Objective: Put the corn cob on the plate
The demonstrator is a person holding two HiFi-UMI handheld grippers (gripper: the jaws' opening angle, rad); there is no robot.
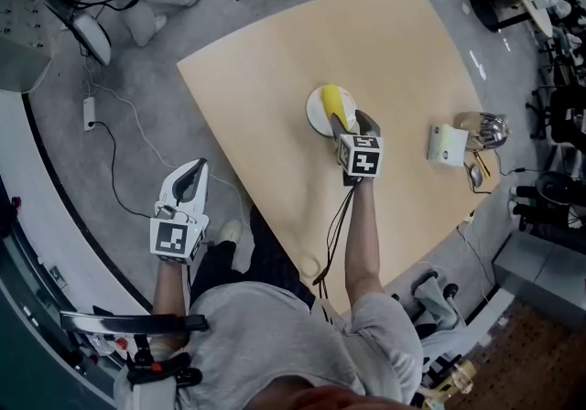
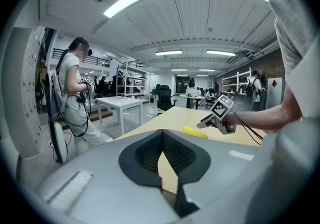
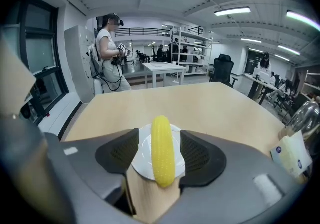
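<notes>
A yellow corn cob (image 1: 339,106) (image 3: 163,150) lies lengthwise on a small white plate (image 1: 319,112) (image 3: 142,160) near the middle of the tan table (image 1: 275,70); its near end overhangs the plate's rim. My right gripper (image 1: 355,129) (image 3: 160,134) straddles the cob with its jaws open, and white plate shows on both sides between cob and pads. My left gripper (image 1: 189,176) (image 2: 162,134) hangs off the table's left edge, shut and empty. In the left gripper view the corn cob (image 2: 195,132) and the right gripper (image 2: 209,122) show far off.
At the table's right side stand a white box (image 1: 446,145) (image 3: 290,158) and a shiny glass object (image 1: 485,129). A person (image 3: 107,53) stands beyond the far left of the table. Chairs and cables surround the table on the grey floor.
</notes>
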